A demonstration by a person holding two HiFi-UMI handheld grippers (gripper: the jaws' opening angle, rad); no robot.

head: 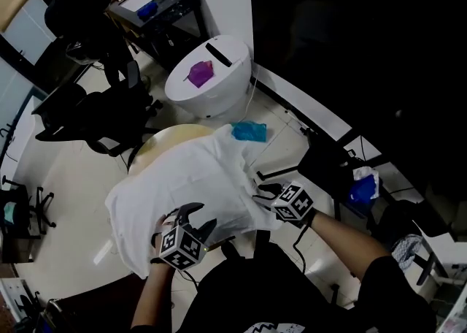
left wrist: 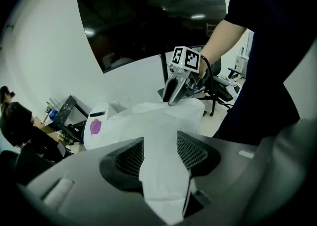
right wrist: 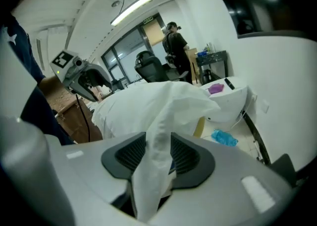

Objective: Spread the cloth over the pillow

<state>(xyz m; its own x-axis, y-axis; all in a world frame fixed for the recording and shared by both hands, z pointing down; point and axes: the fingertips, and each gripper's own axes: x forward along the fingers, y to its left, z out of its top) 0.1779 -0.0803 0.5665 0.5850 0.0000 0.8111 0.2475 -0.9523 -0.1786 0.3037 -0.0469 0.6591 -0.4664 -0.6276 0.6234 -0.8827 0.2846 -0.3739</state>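
As left hand-held gripper [head: 194, 216] and right one [head: 265, 191] clamp, cloth [head: 190, 171] spans between.

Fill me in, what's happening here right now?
A person holds a two-jaw gripper in each hand, and both are working a white cloth. The left gripper and the right gripper are each shut on a bunched fold at the cloth's near edge. The cloth is already draped over most of the pillow, of which only a pale yellow strip shows at the far side. The cloth looks rumpled rather than smoothed flat.
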